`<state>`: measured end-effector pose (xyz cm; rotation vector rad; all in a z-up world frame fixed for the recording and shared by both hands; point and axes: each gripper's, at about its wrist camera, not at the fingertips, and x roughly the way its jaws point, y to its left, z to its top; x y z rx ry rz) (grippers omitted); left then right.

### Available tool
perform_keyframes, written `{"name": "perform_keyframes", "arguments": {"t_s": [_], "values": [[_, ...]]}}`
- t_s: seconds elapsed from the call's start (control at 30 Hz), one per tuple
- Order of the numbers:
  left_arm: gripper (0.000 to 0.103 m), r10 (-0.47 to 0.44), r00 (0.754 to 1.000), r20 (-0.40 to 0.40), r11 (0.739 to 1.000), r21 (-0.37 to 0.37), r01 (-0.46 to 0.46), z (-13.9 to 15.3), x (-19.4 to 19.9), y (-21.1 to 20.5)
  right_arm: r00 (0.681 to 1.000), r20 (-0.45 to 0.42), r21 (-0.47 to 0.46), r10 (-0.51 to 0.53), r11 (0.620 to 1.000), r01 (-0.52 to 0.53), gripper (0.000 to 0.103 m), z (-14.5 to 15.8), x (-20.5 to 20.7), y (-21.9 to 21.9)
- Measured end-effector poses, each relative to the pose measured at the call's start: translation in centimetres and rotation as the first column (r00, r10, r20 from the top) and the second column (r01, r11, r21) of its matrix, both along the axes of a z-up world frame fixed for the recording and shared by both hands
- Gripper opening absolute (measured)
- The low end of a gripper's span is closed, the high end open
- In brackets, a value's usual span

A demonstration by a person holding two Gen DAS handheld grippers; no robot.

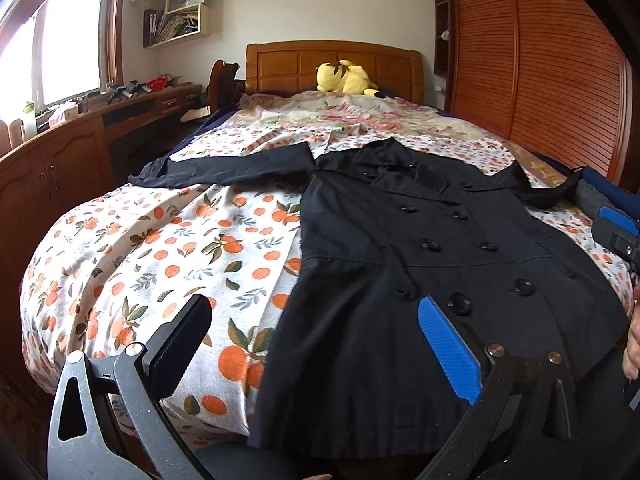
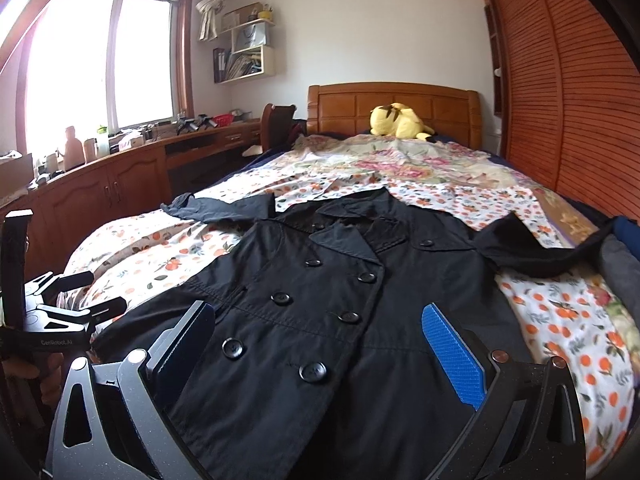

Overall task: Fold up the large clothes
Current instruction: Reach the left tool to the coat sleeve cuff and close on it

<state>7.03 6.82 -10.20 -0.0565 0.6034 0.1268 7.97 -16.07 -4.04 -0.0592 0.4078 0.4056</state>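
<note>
Black coat (image 1: 420, 248) lies flat, front side up, on the bed (image 1: 132, 264), over a sheet printed with oranges. Collar points toward the wooden headboard (image 1: 332, 64); hem reaches the near edge of the bed. Both sleeves are spread out to the sides (the left one runs toward the window side, the right one ends by the blue fabric at the far right edge). Double row of buttons is done up.

Left claw (image 1: 316, 344): open, fingers wide apart, holding nothing, hovering above the coat's lower left part and the sheet.

Right claw (image 2: 320, 348): open, empty, above the coat's buttoned front.

Yellow plush toy (image 1: 346, 77) sits against the headboard, well apart from the coat.
</note>
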Motion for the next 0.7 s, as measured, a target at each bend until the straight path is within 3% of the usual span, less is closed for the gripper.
{"name": "perform_keyframes", "arguments": {"t_s": [0.37,0.7], "values": [[0.103,0.038,0.998,-0.046,0.999,-0.023,-0.039,-1.4,1.1,4.6,0.994,-0.035,0.002,0.104,0.995,-0.104,0.103,-1.0,6.3,4.3],[0.103,0.109,0.991,-0.079,0.991,-0.064,-0.114,-3.0,0.8,10.0,0.98,-0.038,-0.087,0.197,0.976,-0.199,0.103,-1.3,12.0,10.2]]}}
